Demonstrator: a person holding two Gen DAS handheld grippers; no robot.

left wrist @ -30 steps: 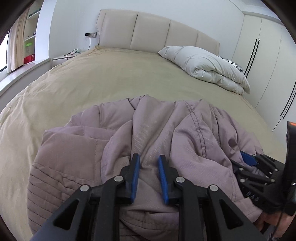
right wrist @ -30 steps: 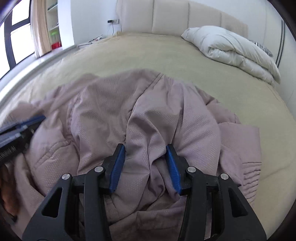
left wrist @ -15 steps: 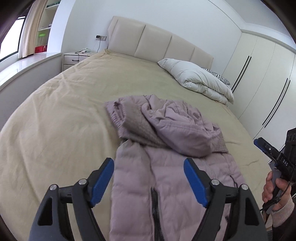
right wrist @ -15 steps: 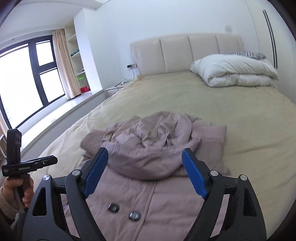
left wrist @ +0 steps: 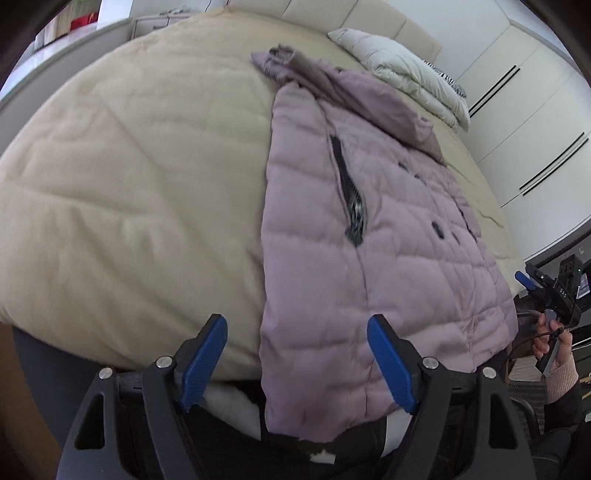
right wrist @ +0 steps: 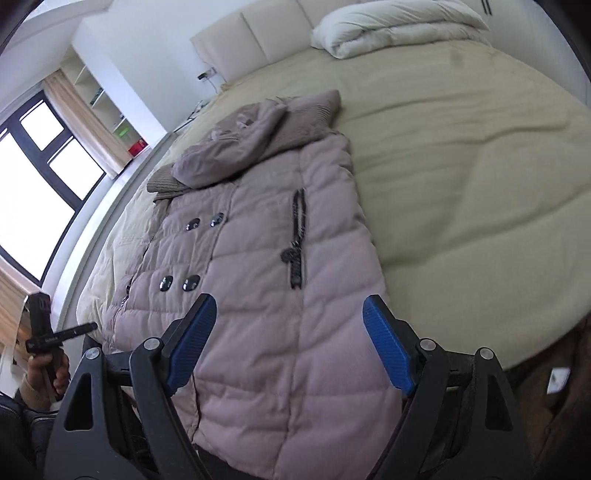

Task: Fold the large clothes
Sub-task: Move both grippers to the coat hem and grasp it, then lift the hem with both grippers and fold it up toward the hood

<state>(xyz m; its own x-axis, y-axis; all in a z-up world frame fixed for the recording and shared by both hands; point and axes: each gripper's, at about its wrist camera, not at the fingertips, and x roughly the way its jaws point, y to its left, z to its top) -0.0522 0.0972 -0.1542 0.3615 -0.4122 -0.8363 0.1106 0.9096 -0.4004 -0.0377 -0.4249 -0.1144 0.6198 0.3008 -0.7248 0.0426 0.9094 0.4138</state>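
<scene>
Beige bed, one mauve coat, one duvet

Two hand-held black claws with blue finger pads

The left claw has black plastic arms with triangular cut-outs, silver round screw heads at the pivots, and ribbed blue pads on the inner face of each finger. The right claw is built the same way, its blue pads finely ribbed. Seen from the left wrist, the right hand grips a black handle with small white lettering and a thin black cable; its sleeve has a pink ribbed knit cuff. Seen from the right wrist, the left hand holds a like black handle, with a tan knit cuff.
</scene>
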